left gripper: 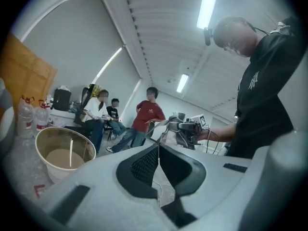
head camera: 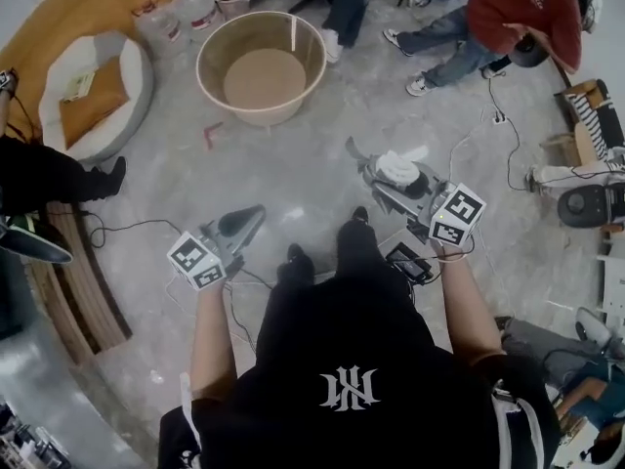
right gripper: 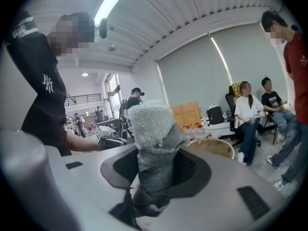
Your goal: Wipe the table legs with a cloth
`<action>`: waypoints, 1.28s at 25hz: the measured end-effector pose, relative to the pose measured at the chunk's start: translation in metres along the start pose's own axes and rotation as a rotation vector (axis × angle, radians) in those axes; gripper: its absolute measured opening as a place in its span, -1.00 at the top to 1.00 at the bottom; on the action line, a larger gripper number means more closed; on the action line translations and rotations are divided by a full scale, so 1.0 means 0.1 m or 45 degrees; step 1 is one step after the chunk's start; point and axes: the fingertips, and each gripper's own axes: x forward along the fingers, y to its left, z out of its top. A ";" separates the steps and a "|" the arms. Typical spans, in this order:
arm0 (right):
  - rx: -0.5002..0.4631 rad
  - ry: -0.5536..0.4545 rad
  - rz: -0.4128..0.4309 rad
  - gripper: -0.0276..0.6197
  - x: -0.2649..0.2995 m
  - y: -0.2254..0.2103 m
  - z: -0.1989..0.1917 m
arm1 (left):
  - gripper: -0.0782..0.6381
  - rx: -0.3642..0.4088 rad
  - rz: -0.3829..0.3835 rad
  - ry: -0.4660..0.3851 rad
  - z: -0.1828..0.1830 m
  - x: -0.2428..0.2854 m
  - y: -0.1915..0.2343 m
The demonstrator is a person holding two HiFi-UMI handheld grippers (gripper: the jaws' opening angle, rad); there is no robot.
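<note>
One broad sweep of grey floor (head camera: 293,179) underfoot, and out ahead on it the biggest item in play: the round rimmed table (head camera: 227,37), viewed from straight above, so no glimpse of the legs from the head view. Turns up again as a pale round rim low in both gripper views, legs out of sight there too. Down a size to the right gripper (head camera: 383,176): clamped firmly on the cloth (head camera: 398,164), gripped around its lower half. Down again to the left gripper (head camera: 249,218): pinched closed on nothing at all, just a thin seam between the pads (left gripper: 142,165) and only floor beyond. Smallest of the lot, that cloth: a fluffy grey-white wad, bunched tall and poking up past the jaw tips, long axis in line with the jaws. Now the relation that matters: table forward and to the left of the cloth, clearly apart from it, no contact anywhere. Nearer by a shade to the loaded right gripper than to the empty left, by the look of the head view. Calls, most likely, for a carry forward and left, then a drop low beside the rim to reach the legs underneath. Probably upright, those legs, so strokes along their length. Wiping not yet under way.
</note>
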 end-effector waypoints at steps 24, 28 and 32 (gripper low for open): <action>0.048 0.077 0.433 0.45 1.21 -2.37 0.05 | 0.76 -0.016 0.334 0.117 0.74 1.57 1.62; 0.220 0.173 0.336 0.45 1.69 -2.58 -0.09 | 0.76 -0.071 0.407 0.115 0.63 1.41 1.78; 0.277 0.166 0.309 0.45 2.02 -2.51 -0.23 | 0.76 -0.140 0.435 0.078 0.41 1.21 1.94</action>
